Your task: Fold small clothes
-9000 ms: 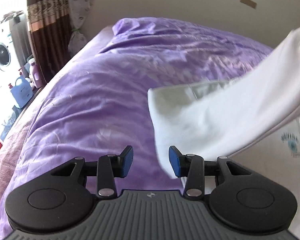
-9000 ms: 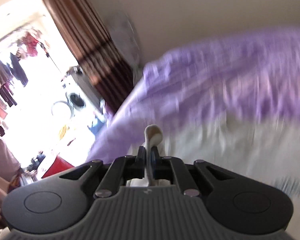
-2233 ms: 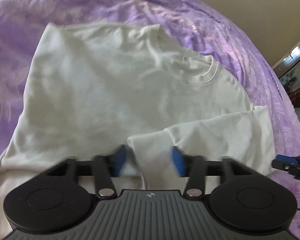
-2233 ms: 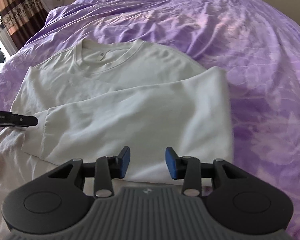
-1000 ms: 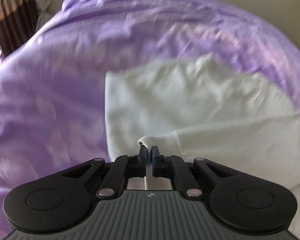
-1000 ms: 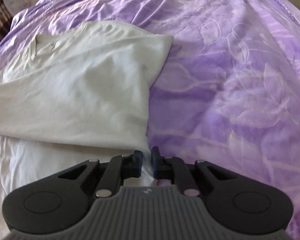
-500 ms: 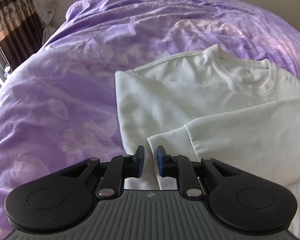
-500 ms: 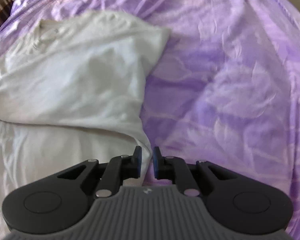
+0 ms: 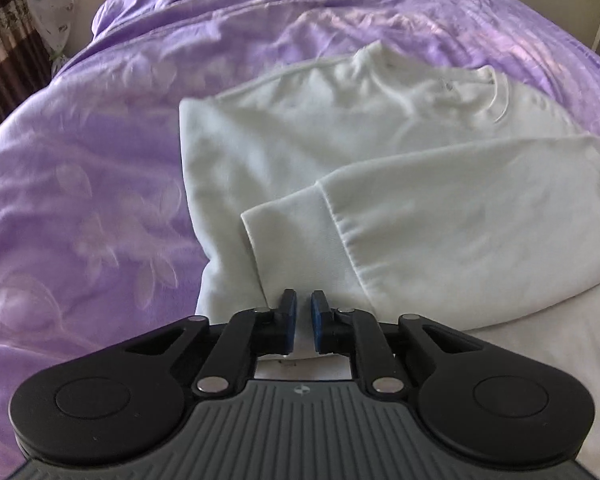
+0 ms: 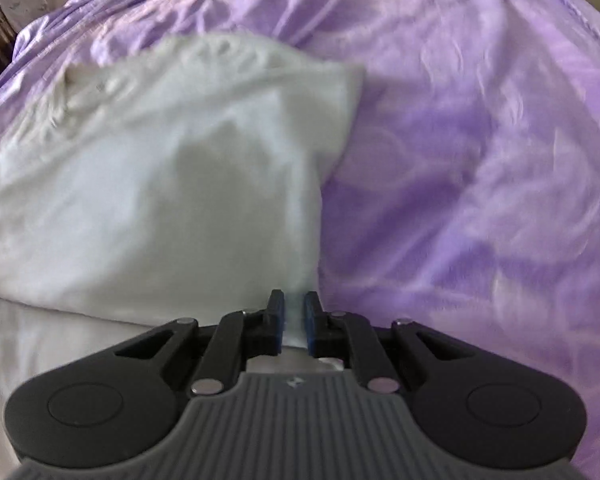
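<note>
A white long-sleeved shirt point(image 9: 340, 152) lies on the purple bedspread point(image 9: 80, 200), neck away from me, both sleeves folded across its body. My left gripper point(image 9: 303, 322) sits over the shirt's lower left edge, next to a sleeve cuff point(image 9: 288, 236); its jaws stand a narrow gap apart with nothing between them. In the right wrist view the shirt point(image 10: 160, 184) is pulled taut and lifted. My right gripper point(image 10: 293, 322) is shut on the shirt's lower right edge, a strip of cloth between its pads.
The purple bedspread point(image 10: 480, 160) spreads wide on every side of the shirt. A brown patterned curtain point(image 9: 0, 40) hangs at the far left. A pale wall runs behind the bed.
My left gripper let go of the shirt's edge and moved right, over the shirt. My right gripper closed on the lower right edge and is pulling it up; the shirt's right side has risen.
</note>
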